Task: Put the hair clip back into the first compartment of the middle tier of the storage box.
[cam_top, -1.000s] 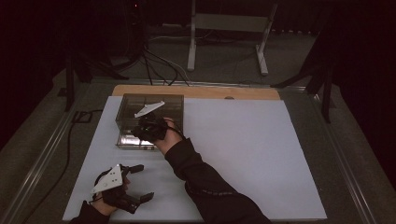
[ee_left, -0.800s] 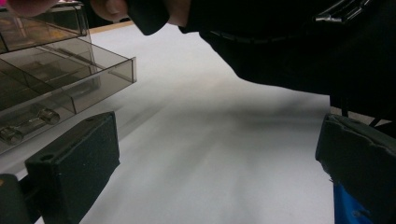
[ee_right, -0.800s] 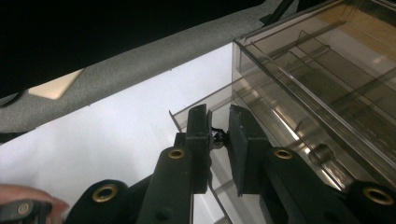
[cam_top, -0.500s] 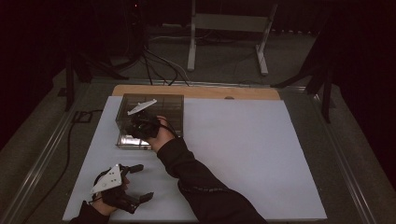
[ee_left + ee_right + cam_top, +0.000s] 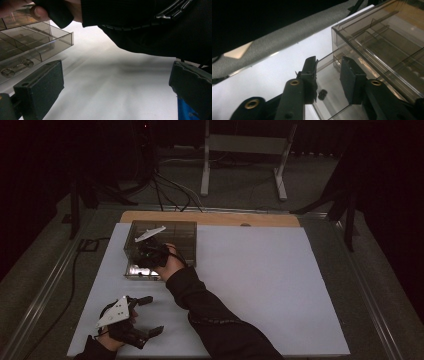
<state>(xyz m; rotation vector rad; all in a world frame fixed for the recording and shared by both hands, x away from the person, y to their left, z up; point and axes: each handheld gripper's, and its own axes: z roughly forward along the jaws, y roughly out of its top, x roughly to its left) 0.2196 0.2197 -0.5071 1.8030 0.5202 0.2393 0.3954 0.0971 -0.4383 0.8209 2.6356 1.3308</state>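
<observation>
- The left gripper (image 5: 152, 316) sits at the near left corner of the desk (image 5: 280, 285), held in a hand (image 5: 120, 332). Its blocky, matte black jaws stand wide apart with nothing between them, and a grey three-cornered plate rides on top.
- In the left gripper view, the pads (image 5: 40, 90) look like coarse dark foam with squared edges, hovering over the smooth white surface.
- The desk top is a flat, pale sheet. Its right half and near middle lie bare and open.
- A dark, ribbed sleeve (image 5: 210, 315) crosses diagonally from the near edge toward the box.
- The right gripper (image 5: 145, 254) is over the left side of a smoky, transparent plastic compartment box (image 5: 182, 232).
- In the right gripper view, the jaws straddle a thin clear wall (image 5: 325, 58) at the box's corner, a narrow gap between them; whether they pinch it I cannot tell.
- The box has straight dividers and sharp corners. It stands near the desk's far left, just short of a wooden strip (image 5: 215, 217).
- Beyond, grey floor and metal frame legs (image 5: 240, 155).
</observation>
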